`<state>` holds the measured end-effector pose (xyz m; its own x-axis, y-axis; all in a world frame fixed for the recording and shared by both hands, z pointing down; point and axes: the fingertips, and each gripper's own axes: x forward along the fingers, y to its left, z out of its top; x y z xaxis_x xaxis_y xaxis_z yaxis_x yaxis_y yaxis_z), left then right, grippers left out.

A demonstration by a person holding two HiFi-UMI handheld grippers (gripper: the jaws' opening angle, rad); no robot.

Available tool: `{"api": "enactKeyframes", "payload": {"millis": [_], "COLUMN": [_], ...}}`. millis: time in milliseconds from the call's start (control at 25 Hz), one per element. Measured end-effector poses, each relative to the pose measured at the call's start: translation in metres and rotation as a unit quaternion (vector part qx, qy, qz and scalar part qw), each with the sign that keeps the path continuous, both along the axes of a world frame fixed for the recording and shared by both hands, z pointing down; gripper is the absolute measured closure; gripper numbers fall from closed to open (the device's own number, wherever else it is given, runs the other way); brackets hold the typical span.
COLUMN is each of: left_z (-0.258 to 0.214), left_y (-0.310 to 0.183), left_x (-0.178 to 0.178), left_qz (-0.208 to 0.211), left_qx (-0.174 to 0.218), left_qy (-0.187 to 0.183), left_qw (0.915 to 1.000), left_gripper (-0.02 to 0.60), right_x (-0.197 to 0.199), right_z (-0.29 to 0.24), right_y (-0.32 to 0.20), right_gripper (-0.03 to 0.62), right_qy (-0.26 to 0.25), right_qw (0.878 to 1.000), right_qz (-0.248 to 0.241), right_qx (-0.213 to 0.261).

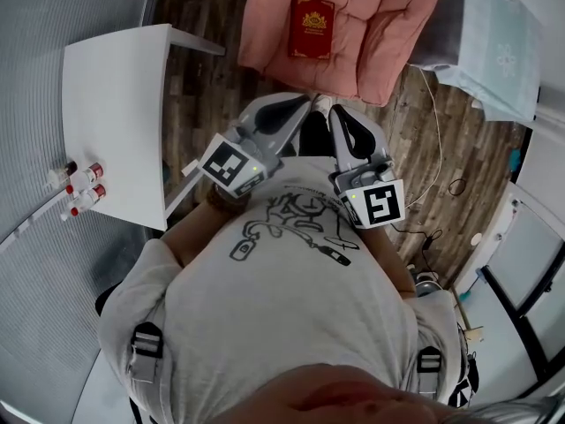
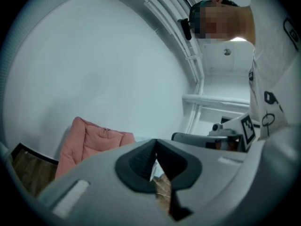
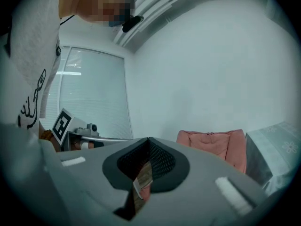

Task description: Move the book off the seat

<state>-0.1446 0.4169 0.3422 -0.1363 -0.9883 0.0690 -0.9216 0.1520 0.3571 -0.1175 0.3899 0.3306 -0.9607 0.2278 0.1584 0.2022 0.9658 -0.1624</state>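
A dark red book [image 1: 312,26] with a gold emblem lies flat on the pink cushioned seat [image 1: 371,42] at the top of the head view. My left gripper [image 1: 303,106] and right gripper [image 1: 341,115] are held side by side close to the person's chest, short of the seat's front edge, both shut and empty. In the left gripper view the shut jaws [image 2: 155,143] point up past the seat's pink back [image 2: 94,142]. From the right gripper view, the shut jaws [image 3: 148,140] sit left of the pink seat [image 3: 214,142]. Neither gripper view shows the book.
A white table [image 1: 115,95] stands at the left, with small red-capped bottles [image 1: 84,188] near its outer edge. A pale blue covered surface [image 1: 499,34] sits right of the seat. Wooden floor [image 1: 203,78] lies between table and seat, with cables [image 1: 437,140] on the right.
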Motion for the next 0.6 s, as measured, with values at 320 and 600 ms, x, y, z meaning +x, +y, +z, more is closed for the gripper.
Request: {"api": "enactKeyframes", "payload": {"millis": [320, 600], "left_z": [0.019, 0.036], "left_y": [-0.08, -0.136], "left_x": [-0.037, -0.058], "left_qz": [-0.011, -0.004], "left_qx": [-0.023, -0.023], "left_qy": [0.002, -0.02], "left_qw": [0.9997, 0.9995], "left_gripper": [0.58, 0.58], "right_x": [-0.045, -0.069], "right_z": [0.011, 0.039], "right_y": [-0.087, -0.134], "right_gripper": [0.589, 0.589], "right_qy": [-0.006, 0.009], "right_qw": [1.0, 0.999], "right_qz": [0.003, -0.023], "right_qx": [-0.017, -0.028]}}
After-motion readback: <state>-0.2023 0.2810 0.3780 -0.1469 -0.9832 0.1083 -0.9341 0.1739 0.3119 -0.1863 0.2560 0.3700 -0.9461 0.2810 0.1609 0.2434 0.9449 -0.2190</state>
